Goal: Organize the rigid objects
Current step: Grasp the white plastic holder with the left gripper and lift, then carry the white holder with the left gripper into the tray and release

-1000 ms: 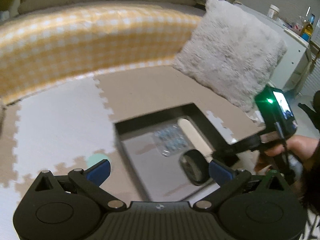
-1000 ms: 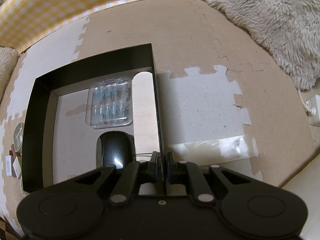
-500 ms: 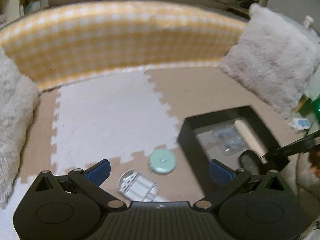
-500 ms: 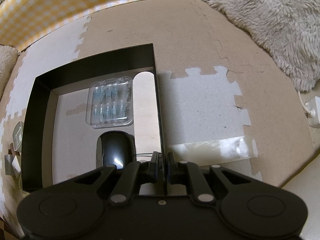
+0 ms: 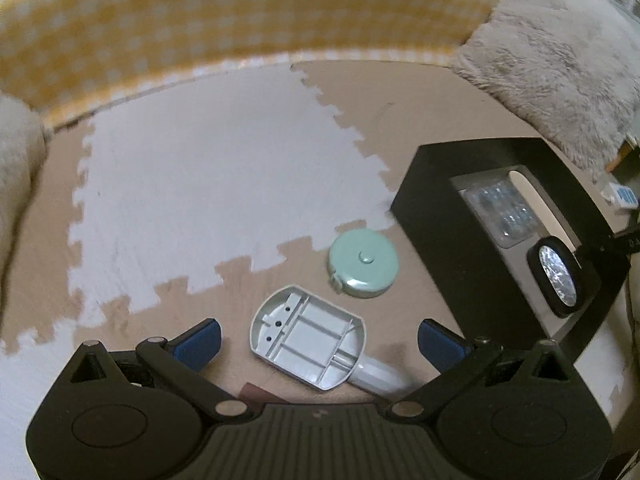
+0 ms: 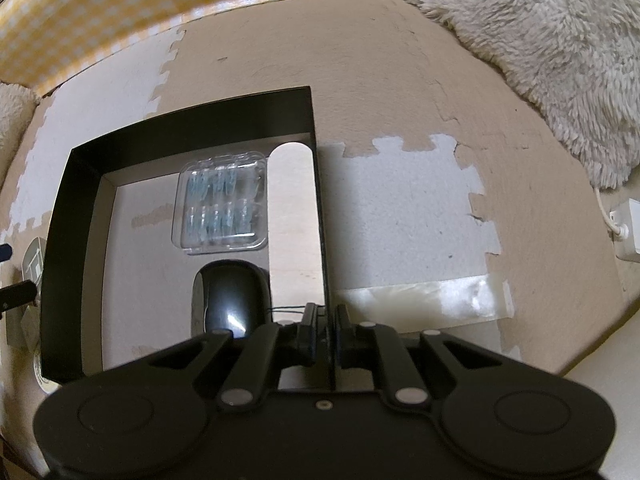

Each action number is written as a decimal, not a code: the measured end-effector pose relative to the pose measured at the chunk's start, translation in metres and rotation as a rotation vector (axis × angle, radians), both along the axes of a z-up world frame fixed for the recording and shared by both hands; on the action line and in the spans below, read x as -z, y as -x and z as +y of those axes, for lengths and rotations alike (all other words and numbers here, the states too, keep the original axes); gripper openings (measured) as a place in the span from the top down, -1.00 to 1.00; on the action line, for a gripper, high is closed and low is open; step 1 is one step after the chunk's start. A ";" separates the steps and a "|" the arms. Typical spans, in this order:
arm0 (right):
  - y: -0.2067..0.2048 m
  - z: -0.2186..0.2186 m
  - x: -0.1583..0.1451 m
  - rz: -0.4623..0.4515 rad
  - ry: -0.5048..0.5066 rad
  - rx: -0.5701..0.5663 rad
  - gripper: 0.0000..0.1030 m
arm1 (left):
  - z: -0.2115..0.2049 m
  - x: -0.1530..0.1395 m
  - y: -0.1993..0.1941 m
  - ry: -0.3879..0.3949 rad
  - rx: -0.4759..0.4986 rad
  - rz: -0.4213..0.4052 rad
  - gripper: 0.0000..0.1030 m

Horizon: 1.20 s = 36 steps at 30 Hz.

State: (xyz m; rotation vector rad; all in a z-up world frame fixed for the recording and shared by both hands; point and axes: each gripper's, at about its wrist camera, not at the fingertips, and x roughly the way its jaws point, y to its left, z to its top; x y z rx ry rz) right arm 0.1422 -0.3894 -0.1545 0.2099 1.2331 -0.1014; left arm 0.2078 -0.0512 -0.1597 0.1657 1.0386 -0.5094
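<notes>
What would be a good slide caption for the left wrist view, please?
Open left tongs hover above a grey plastic tray beside a mint tape measure.

Setting: domestic interior, floor-level play or lounging corner of a home.

Evidence:
- Floor of interlocking foam puzzle mats (image 5: 208, 168), beige and white tiles with toothed edges; one seam patched with clear tape (image 6: 424, 300).
- Padded bumper in yellow-and-white gingham (image 5: 224, 16) curving along the far edge of the mats.
- Shaggy grey-white cushion (image 6: 536, 52) lying at the mat's edge; a second fluffy cushion (image 5: 16, 148) on the opposite side.
- White wall plug with cable (image 6: 628, 228) beside the mat.
- Small household oddments: mint round tape measure (image 5: 363, 263), computer mouse (image 6: 234, 300) in a black box (image 6: 192, 128).
</notes>
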 end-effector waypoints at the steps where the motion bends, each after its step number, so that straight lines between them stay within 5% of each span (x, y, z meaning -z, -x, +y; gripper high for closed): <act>1: 0.000 0.000 0.000 0.000 0.001 -0.001 0.79 | 0.001 0.003 -0.001 0.009 -0.009 0.012 -1.00; 7: 0.000 0.001 0.000 0.000 0.003 -0.003 0.79 | -0.003 0.010 -0.003 -0.018 0.009 -0.001 -0.85; 13: 0.000 0.001 -0.001 -0.001 0.009 -0.005 0.79 | 0.001 0.013 -0.005 -0.052 -0.007 0.006 -0.28; 27: -0.001 0.002 -0.001 0.002 0.010 -0.008 0.79 | 0.003 -0.022 -0.006 0.031 -0.031 -0.071 -0.27; 36: -0.001 0.002 -0.001 0.002 0.012 -0.009 0.79 | -0.031 -0.069 0.022 0.169 0.126 -0.197 -0.27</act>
